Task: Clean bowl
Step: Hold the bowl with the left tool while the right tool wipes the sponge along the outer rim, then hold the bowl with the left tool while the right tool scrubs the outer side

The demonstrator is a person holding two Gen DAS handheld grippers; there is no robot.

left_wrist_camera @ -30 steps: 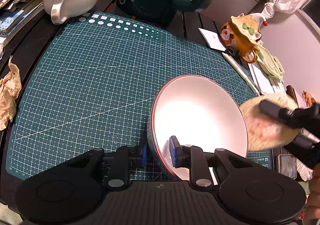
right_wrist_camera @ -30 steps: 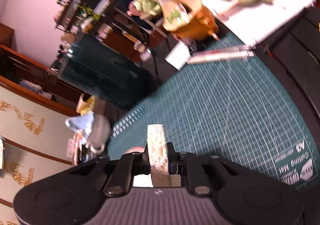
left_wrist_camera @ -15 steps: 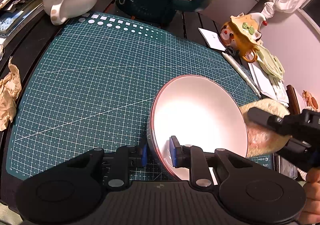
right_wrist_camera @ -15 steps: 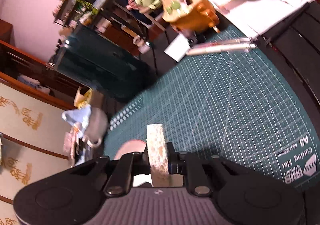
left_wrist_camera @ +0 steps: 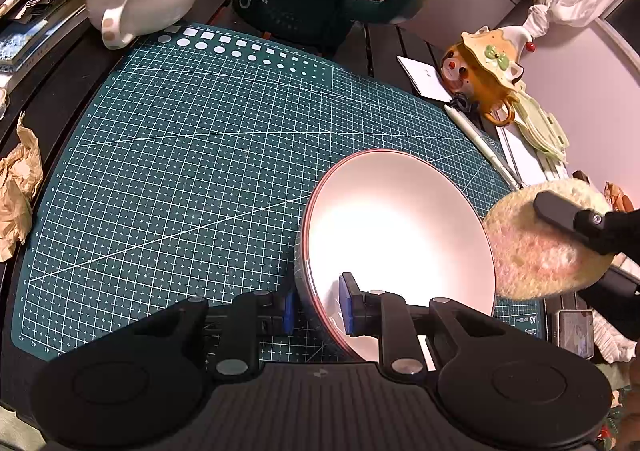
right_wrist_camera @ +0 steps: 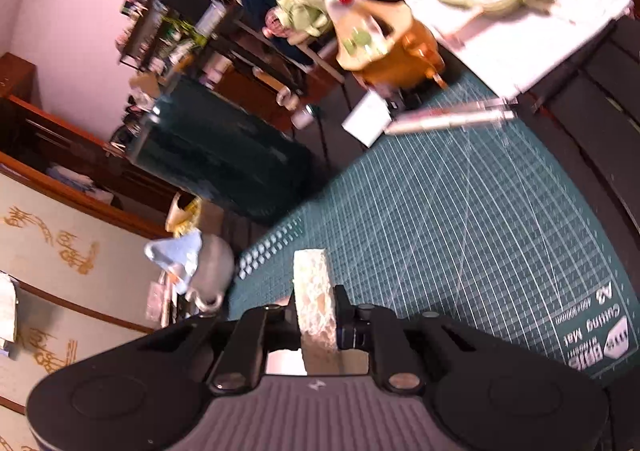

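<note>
Left wrist view: your left gripper pinches the tilted bowl rim; bring the right gripper, clamping the sponge, leftward inside it.

The bowl looks glossy, smooth ceramic (glare whitens its inside). The round sponge is rough and porous; the cutting mat is matt.

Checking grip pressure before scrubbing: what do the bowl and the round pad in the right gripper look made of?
Bowl: probably glazed ceramic; smooth, glossy white inside with a bright glare, thin reddish rim, grey outside. Hard and likely slippery.
Round pad: looks like a sponge or loofah-type scrubber; pale yellow, porous and rough, with pinkish patches. From the right wrist view its edge looks coarse and open-celled. Likely compressible.
</note>
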